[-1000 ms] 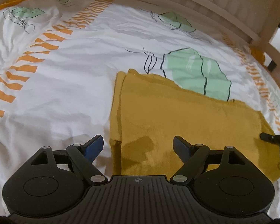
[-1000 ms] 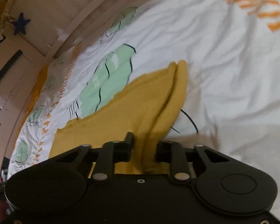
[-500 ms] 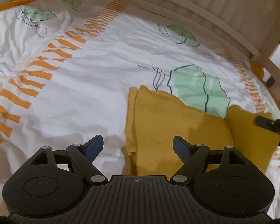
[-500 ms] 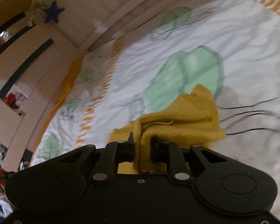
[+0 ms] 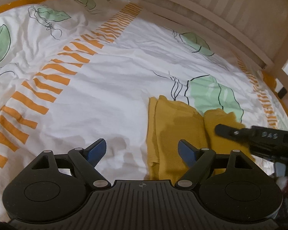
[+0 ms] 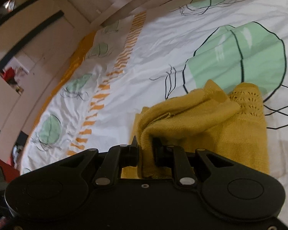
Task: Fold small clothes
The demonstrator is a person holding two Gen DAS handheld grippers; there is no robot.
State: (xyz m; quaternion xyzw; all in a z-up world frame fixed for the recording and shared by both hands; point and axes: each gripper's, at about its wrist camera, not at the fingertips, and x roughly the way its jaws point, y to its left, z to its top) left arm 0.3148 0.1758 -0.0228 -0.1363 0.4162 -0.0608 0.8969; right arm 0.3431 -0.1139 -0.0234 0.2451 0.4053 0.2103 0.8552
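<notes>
A mustard-yellow knit garment (image 5: 174,126) lies on the white patterned bedsheet (image 5: 109,99). My left gripper (image 5: 142,149) is open and empty, its blue pads just above the sheet at the garment's near left edge. My right gripper (image 6: 146,145) is shut on a bunched edge of the yellow garment (image 6: 201,118) and holds it folded over the rest. It shows in the left wrist view (image 5: 228,131) as a black finger over the garment's right part.
A beige slatted bed rail (image 5: 211,13) runs along the far side of the bed. Orange stripes (image 5: 48,80) and green leaf prints (image 5: 213,95) mark the sheet. In the right wrist view, room furniture (image 6: 28,38) stands beyond the bed edge.
My right gripper has carried the garment's right edge leftward over the rest, folding it. My left gripper stayed open and shifted left and back a little.
</notes>
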